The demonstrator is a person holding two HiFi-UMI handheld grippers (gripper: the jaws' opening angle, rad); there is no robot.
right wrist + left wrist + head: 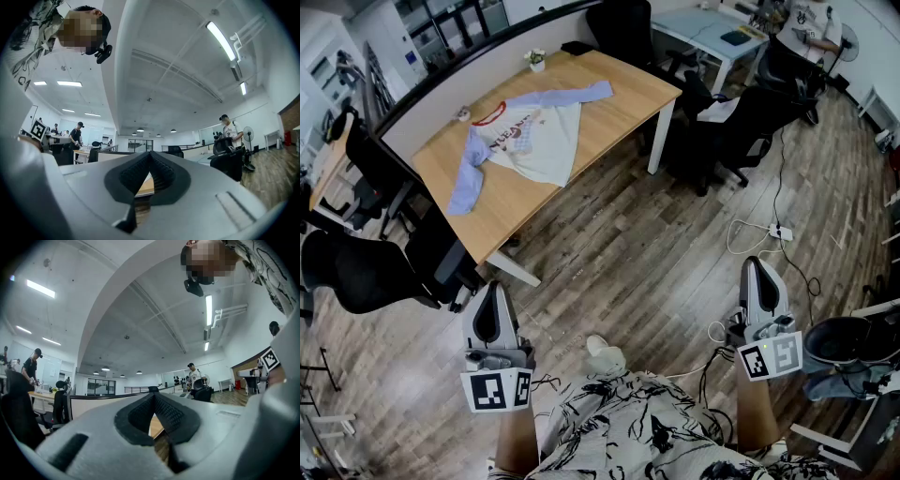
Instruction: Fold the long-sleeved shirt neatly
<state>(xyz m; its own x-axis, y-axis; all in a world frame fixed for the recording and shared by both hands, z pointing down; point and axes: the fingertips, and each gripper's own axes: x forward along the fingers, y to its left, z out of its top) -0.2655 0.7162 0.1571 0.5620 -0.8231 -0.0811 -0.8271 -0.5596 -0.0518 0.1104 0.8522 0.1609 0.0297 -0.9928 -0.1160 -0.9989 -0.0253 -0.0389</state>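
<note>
Well beyond closed jaws, shirt [534, 136] on table [630, 92]

Cream shirt [539, 141] with blue sleeves [467, 183], tan wood-grain table [628, 86]

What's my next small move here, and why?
Probably step up to the table: the shirt lies spread out there, out of reach, while the left claw and right claw hang shut and empty over the floor.

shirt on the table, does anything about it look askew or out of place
Nothing damaged or spilled. The long-sleeved shirt lies flat and unfolded on the table, skewed to its edges; one blue sleeve ends close to the table's edge.
</note>
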